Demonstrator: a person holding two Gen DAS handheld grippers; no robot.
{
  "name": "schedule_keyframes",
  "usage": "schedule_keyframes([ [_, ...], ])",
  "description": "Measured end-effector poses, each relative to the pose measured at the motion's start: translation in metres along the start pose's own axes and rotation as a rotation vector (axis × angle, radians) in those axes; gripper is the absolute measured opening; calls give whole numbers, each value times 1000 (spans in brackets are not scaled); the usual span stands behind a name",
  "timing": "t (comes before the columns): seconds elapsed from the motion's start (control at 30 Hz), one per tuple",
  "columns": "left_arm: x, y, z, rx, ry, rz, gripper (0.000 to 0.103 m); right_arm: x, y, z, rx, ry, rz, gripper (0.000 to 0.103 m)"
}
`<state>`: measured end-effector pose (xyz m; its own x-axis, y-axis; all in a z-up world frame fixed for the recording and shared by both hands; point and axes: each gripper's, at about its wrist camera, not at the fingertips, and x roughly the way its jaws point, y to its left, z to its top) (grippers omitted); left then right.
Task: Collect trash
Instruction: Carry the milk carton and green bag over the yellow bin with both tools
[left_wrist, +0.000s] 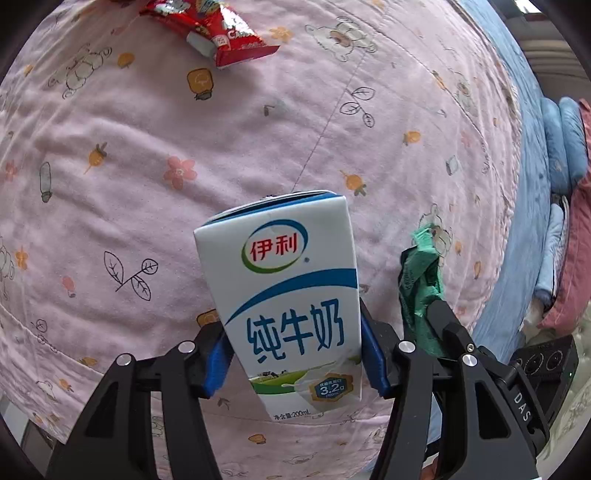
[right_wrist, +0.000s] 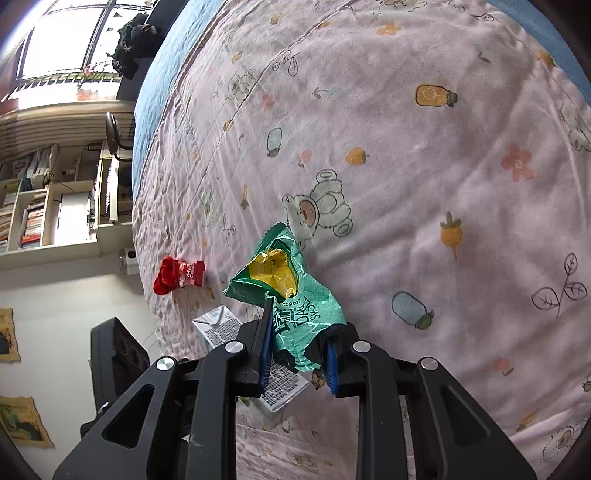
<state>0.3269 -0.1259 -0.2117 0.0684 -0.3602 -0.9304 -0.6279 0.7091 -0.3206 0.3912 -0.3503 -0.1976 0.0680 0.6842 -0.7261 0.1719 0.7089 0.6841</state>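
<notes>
My left gripper (left_wrist: 293, 365) is shut on a white and blue milk carton (left_wrist: 288, 295), held upright over the pink bedsheet (left_wrist: 147, 166). My right gripper (right_wrist: 297, 356) is shut on a crumpled green snack bag (right_wrist: 291, 291) with a yellow inside. That green bag also shows in the left wrist view (left_wrist: 421, 284), just right of the carton, held by the other gripper's black finger. The carton shows in the right wrist view (right_wrist: 236, 332) below and left of the green bag. A red wrapper (left_wrist: 218, 29) lies on the sheet far ahead; it also shows in the right wrist view (right_wrist: 177, 275).
The bed has a blue cover (left_wrist: 532, 184) along its edge, with blue and pink pillows (left_wrist: 569, 147) at the right. A bookshelf (right_wrist: 48, 206) and a chair (right_wrist: 114, 136) stand beyond the bed. A black device (right_wrist: 114, 354) sits by the bed's side.
</notes>
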Motion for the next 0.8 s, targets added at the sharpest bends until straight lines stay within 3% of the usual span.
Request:
schedule_keyframes([
  [0.4, -36, 35, -54, 146, -4, -25, 59, -23, -1, -95, -41, 32, -51, 22],
  [0.8, -72, 101, -152, 454, 74, 7, 59, -62, -7, -237, 62, -58, -54, 22],
])
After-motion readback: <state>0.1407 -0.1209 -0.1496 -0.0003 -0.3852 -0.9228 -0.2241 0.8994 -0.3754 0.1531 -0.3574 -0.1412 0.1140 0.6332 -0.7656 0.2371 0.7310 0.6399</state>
